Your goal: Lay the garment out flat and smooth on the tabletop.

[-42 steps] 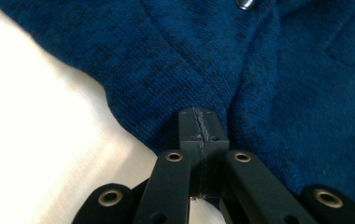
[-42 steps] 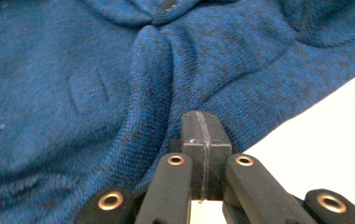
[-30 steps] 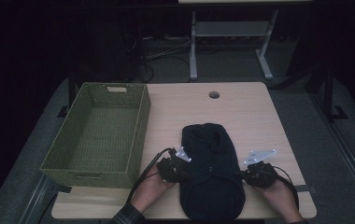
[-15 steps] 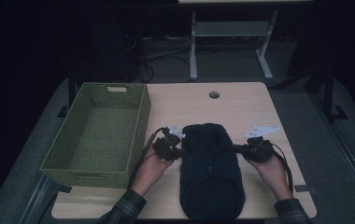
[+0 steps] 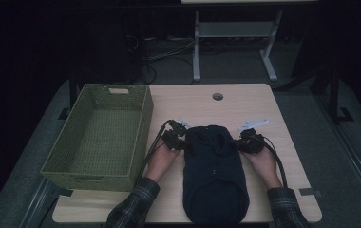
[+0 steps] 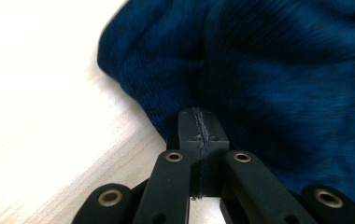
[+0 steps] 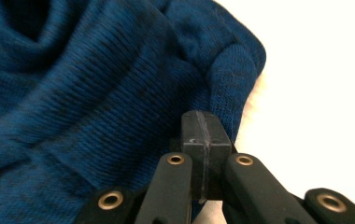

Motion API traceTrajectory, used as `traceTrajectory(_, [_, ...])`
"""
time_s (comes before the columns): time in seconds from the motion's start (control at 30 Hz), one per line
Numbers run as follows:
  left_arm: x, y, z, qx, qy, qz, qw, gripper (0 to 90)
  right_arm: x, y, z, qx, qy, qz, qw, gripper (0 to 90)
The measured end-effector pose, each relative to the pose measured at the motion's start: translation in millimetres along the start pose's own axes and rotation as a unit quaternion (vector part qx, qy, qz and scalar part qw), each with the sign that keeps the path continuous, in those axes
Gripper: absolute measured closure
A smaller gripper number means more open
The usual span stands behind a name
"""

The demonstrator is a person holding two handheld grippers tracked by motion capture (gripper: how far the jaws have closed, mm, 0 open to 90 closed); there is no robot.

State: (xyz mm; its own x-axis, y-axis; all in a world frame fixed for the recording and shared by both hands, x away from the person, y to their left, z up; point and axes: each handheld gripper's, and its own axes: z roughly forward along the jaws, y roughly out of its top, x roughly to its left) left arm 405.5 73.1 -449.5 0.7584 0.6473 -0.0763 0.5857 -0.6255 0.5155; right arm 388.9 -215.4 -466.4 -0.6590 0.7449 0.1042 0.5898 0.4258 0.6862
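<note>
Left gripper point(image 5: 182, 141): jaws pressed together, pinching the left edge of the sweater point(image 5: 214, 171)
Right gripper point(image 5: 243, 141): jaws pressed together, pinching the sweater's right edge
Sweater: dark blue knit, lying lengthwise on the tabletop point(image 5: 245, 102), between both hands
Basket point(image 5: 55, 166): green, woven, at the tabletop's left side

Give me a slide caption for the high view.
Left gripper and right gripper flank a dark blue sweater beside a green basket.
</note>
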Motion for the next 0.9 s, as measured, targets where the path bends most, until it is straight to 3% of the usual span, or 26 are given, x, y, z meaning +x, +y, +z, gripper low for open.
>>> traceTrajectory(0.27, [2.1,1.7,-0.4,0.007,0.016,0.009,0.9998,90.0,-0.9,-3.7,-8.6,0.028,-0.047,-0.005,0.9985,90.0])
traceTrajectory(0.37, [3.3,3.7,0.5,0.007,0.031,0.013,0.9994,90.0,2.8,-5.5,-12.3,0.04,-0.062,-0.009,0.9973,90.0])
traceTrajectory(0.47, [6.7,4.8,1.7,0.001,0.025,0.008,0.9996,90.0,4.1,-8.2,-14.9,0.04,-0.057,-0.01,0.9975,90.0])
traceTrajectory(0.6, [10.8,5.3,0.9,-0.002,0.01,0.0,0.9999,90.0,-0.1,-11.3,-19.5,0.024,-0.024,0.005,0.9994,89.2])
traceTrajectory(0.73, [14.5,6.3,-2.5,-0.013,0.008,-0.009,0.9998,90.0,-1.8,-6.9,-28.8,0.001,-0.017,0.0,0.9999,80.8])
traceTrajectory(0.9, [17.2,10.5,-11.2,-0.033,0.013,-0.015,0.9993,80.4,-4.1,4.2,-37.6,-0.017,-0.012,-0.007,0.9998,69.6])
